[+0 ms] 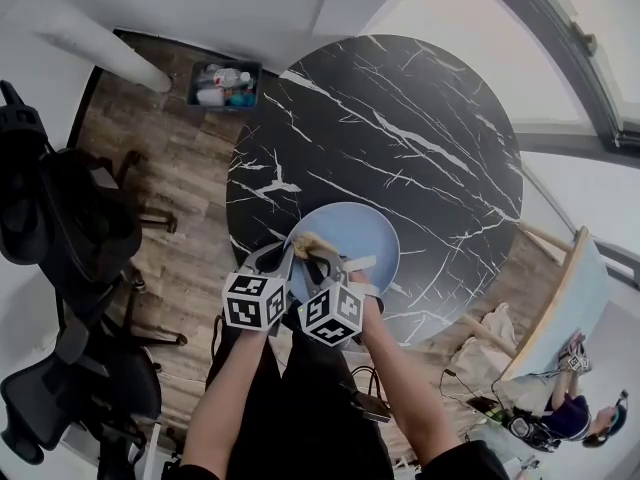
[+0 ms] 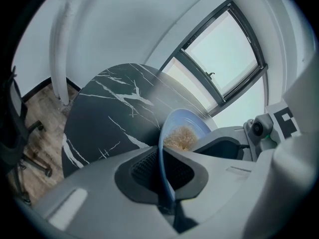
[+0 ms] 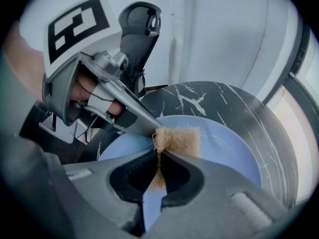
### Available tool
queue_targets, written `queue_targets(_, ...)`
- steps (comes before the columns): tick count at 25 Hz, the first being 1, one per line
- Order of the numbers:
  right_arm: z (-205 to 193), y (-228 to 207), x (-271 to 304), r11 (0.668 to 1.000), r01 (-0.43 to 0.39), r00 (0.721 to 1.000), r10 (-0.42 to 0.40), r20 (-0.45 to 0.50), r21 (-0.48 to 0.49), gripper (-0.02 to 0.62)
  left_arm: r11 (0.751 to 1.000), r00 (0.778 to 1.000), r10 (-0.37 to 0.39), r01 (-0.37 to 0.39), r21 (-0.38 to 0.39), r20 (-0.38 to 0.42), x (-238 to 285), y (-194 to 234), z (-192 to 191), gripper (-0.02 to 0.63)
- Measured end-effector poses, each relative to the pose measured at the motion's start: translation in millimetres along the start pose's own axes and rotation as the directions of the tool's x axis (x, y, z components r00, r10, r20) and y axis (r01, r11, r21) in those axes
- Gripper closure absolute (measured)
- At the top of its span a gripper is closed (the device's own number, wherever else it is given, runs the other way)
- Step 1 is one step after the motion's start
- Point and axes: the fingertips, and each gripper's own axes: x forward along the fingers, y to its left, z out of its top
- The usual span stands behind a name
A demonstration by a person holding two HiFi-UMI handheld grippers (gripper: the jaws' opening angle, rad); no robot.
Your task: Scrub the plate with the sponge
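left gripper pinches plate rim | right gripper grips sponge | sponge at plate's near edge, beside left gripper

One plate, one sponge, one table; a pair: left tongs, right tongs.

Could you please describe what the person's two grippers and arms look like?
Both the left gripper and right gripper are grey with black ribbed inner pads, each bearing a cube with black-and-white square markers. The forearms are bare; dark sleeves start higher up.
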Motion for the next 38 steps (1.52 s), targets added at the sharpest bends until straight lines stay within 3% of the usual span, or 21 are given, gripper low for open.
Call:
queue_targets(12, -16, 29, -5, 0.995, -0.045, 0.999, 0.044, -0.009, -0.084, 0.571, 1.000, 1.000, -0.003, 0.003, 0.001, -0.002, -1, 0, 0, 0.591)
queue_targets(18, -27, 57, -7, 0.977, -0.096, 0.995, 0.091, -0.036, -0.190, 0.571, 1.000, 1.000, -0.004, 0.004, 0.005, -0.002, 0, -1, 0, 0.591)
queue_targets(26, -51, 75, -18, 0.959, -0.187, 0.982, 0.175, -0.072, -0.214, 0.571, 1.000, 1.000, -0.006, 0.006, 0.002, -0.002, -1, 1, -1, 0.591)
queue_targets(33, -86, 73, -31, 0.953, -0.217, 0.973, 0.193, -0.129, -0.210, 0.572, 0.999, 1.000, -0.005, 0.006, 0.043, -0.017, 0, -2, -1, 0.592)
queue_targets(38, -103, 59, -38, 0.976, -0.197, 0.970, 0.180, -0.163, -0.093, 0.572, 0.999, 1.000, -0.005, 0.006, 0.054, -0.029, 0, -2, -1, 0.592)
